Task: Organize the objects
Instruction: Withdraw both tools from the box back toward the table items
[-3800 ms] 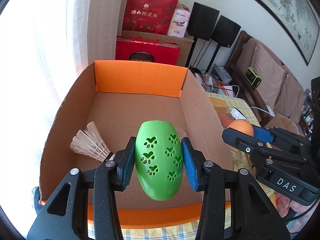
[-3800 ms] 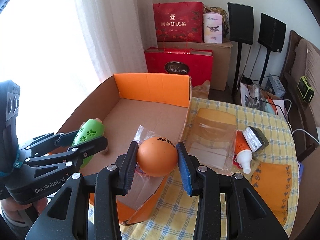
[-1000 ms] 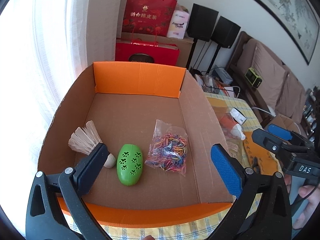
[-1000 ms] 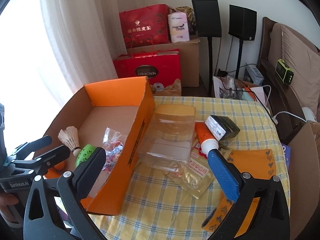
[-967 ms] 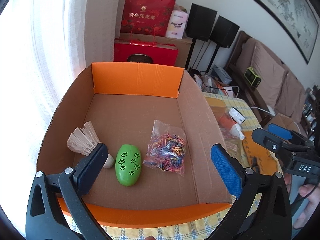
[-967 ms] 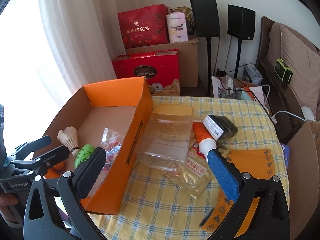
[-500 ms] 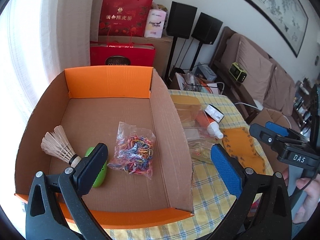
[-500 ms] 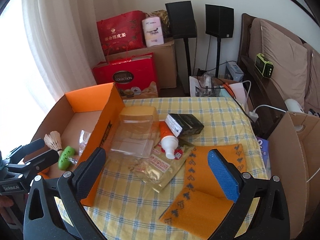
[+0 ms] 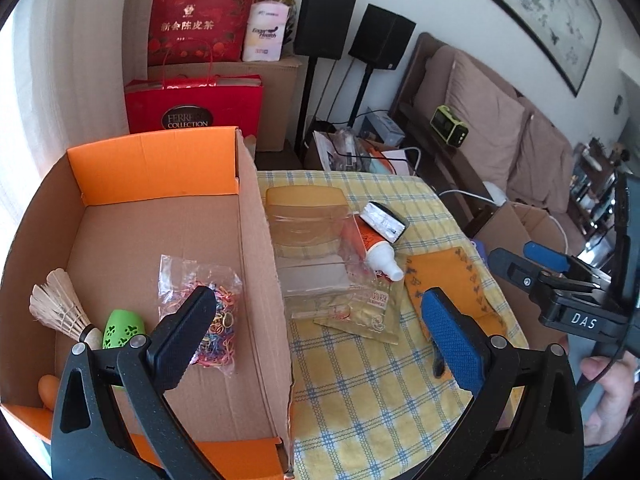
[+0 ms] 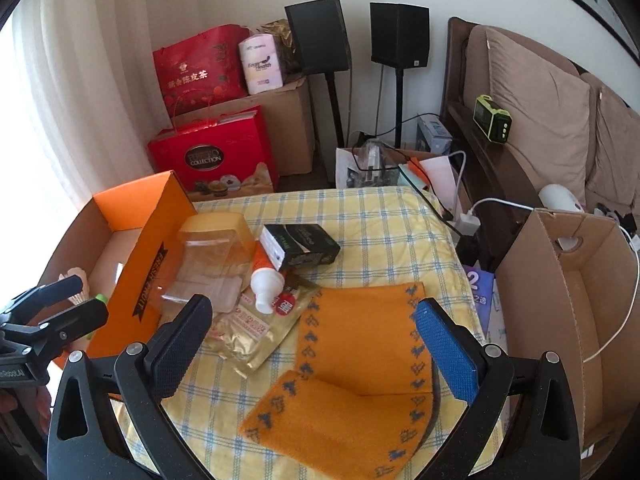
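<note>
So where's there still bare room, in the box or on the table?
The box has bare floor toward its far orange wall, beyond the bag of rubber bands. On the tablecloth, the near strip is bare. The middle is crowded: plastic container, tube, gold packet, orange cloth.

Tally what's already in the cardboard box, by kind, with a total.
Shuttlecock: 1
Green paw-print egg-shaped case: 1
Bag of coloured rubber bands: 1
Orange ball: 1
Total in the cardboard box: 4

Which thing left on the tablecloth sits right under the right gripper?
The orange patterned cloth, directly below the open right gripper; the tube, black box and clear container lie farther away.
</note>
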Available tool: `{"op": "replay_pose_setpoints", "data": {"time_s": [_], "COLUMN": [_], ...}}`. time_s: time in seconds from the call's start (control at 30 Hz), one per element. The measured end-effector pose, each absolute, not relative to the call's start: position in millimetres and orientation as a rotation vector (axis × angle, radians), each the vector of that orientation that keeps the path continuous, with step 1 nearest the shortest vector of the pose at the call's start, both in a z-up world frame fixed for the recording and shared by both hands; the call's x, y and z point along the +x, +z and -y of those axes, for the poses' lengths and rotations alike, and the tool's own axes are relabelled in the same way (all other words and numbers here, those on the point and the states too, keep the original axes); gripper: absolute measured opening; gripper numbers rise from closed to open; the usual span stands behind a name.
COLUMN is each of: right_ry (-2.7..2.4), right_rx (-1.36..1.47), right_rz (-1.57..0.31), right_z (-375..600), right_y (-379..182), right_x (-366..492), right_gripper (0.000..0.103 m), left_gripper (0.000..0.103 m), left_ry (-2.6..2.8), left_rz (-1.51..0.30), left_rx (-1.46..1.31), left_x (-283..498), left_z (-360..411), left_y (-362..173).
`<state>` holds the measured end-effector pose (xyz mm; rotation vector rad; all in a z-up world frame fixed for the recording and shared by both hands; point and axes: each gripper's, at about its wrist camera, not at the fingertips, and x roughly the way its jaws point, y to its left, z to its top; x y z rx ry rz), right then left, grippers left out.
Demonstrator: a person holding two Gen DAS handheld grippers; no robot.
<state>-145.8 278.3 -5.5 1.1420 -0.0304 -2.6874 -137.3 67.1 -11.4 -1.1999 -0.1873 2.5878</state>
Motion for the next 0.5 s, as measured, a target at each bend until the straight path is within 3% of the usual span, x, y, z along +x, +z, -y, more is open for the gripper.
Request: {"op": "replay_pose_setpoints", "data": {"time_s": [0.5], "right_ry": [-2.681], "right_rx": [1.196], "right_rz": [0.041], "right_z": [-298.6], "right_y": [-23.4], "right_x": [-159.4], "right_gripper": [0.102], "left_gripper": [0.103], "left_ry": [2.496], "left_rz": [0.038], "left_rx": [-1.24], "left_x": [-199.3], "left_z": [-126.9], "left_y": [-8.4]}}
